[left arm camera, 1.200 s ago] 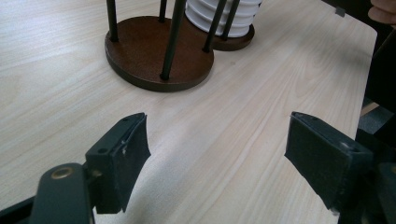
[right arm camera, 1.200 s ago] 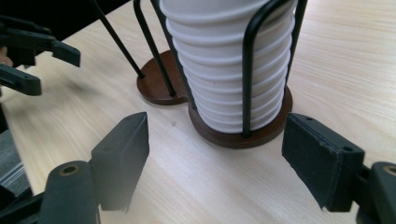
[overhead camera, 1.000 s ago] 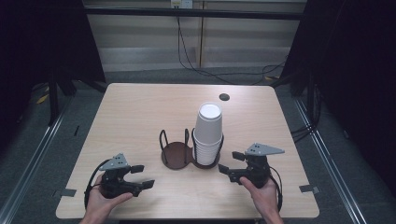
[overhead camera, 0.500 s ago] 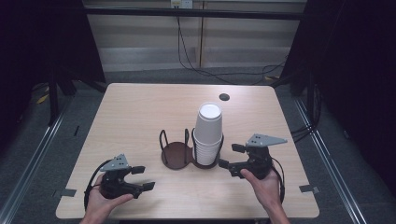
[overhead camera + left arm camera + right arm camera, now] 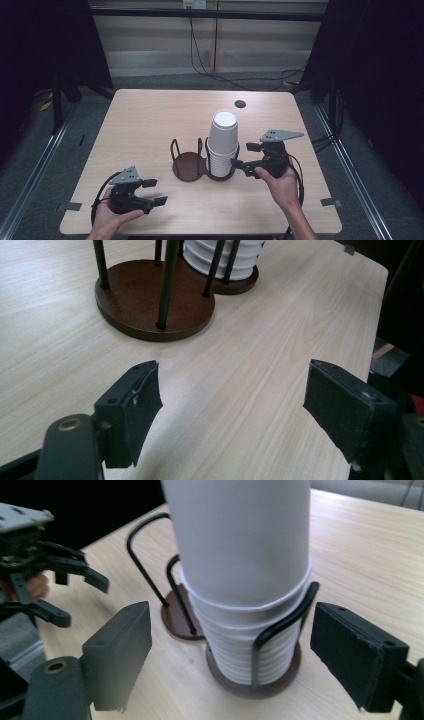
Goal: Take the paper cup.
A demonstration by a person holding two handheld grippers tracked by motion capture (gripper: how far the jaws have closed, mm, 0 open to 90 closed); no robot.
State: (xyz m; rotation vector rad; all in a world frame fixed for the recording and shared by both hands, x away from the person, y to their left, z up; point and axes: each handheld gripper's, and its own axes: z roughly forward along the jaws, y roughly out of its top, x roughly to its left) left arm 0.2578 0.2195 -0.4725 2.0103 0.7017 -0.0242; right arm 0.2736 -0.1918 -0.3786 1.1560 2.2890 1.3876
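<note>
A light wood-grain table (image 5: 150,125) stood before dark curtains and a grey wall. Near its middle, toward the front edge, sat a two-bay wire cup holder (image 5: 190,162); the right bay held a stack of white paper cups (image 5: 223,142) (left bay bare). The right gripper (image 5: 241,155) hovered just beside the stack, jaws apart, nothing clamped, cups btwn them in the right gripper view. The left gripper (image 5: 156,192) rested by the front-left corner, jaws just opening, nothing btwn.
</note>
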